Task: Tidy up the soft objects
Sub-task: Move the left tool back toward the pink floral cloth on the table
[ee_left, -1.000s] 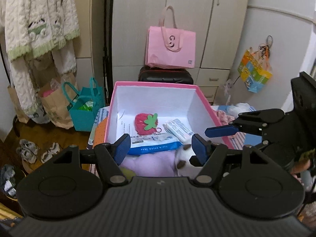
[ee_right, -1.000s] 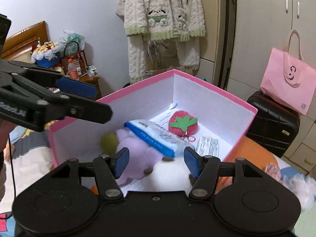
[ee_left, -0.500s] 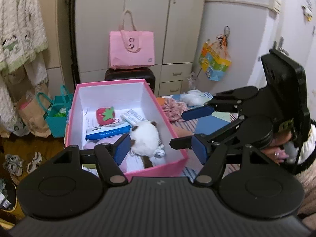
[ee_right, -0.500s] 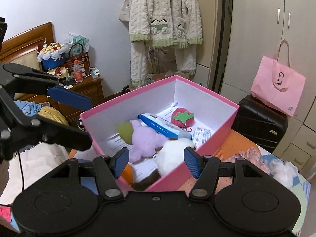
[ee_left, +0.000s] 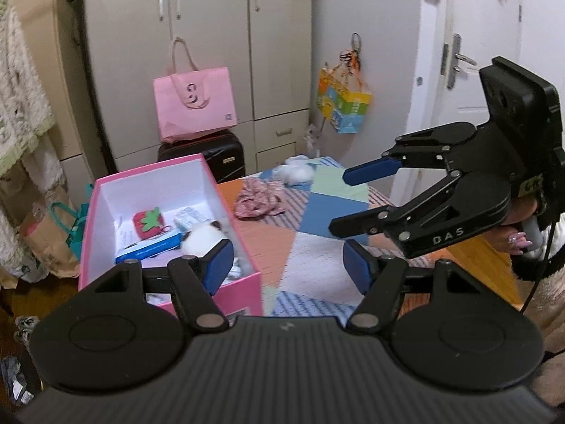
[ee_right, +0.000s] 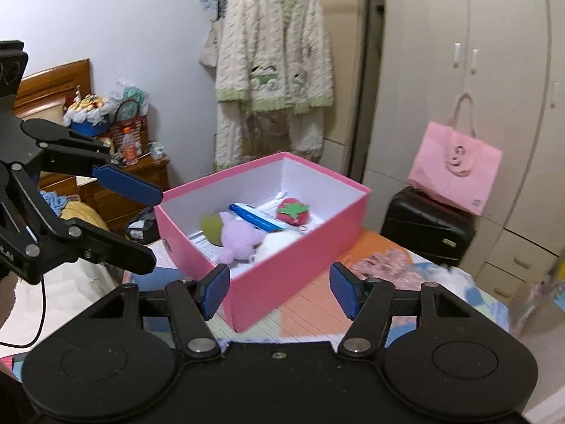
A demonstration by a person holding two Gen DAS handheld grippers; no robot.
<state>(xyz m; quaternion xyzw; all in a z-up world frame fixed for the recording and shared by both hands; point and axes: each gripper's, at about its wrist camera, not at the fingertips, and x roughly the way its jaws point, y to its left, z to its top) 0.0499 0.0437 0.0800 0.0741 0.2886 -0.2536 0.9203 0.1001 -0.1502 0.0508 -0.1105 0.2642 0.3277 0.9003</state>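
Spreading across the lower frame, a patchwork tablecloth [ee_left: 310, 219] of orange, blue and striped panels covers the table before tall beige wardrobes [ee_left: 212, 35]. At centre left my pink cardboard box [ee_right: 282, 275] holds a fuzzy lilac plush [ee_right: 240, 236], a white plush [ee_right: 279, 242] and a felt strawberry [ee_right: 293, 210]. My left gripper [ee_left: 287, 265] and right gripper [ee_right: 279, 288] hover tilted downward, jaws parted, empty.

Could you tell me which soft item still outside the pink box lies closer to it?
The floral pink fabric piece; the white fluffy one lies farther along the table.
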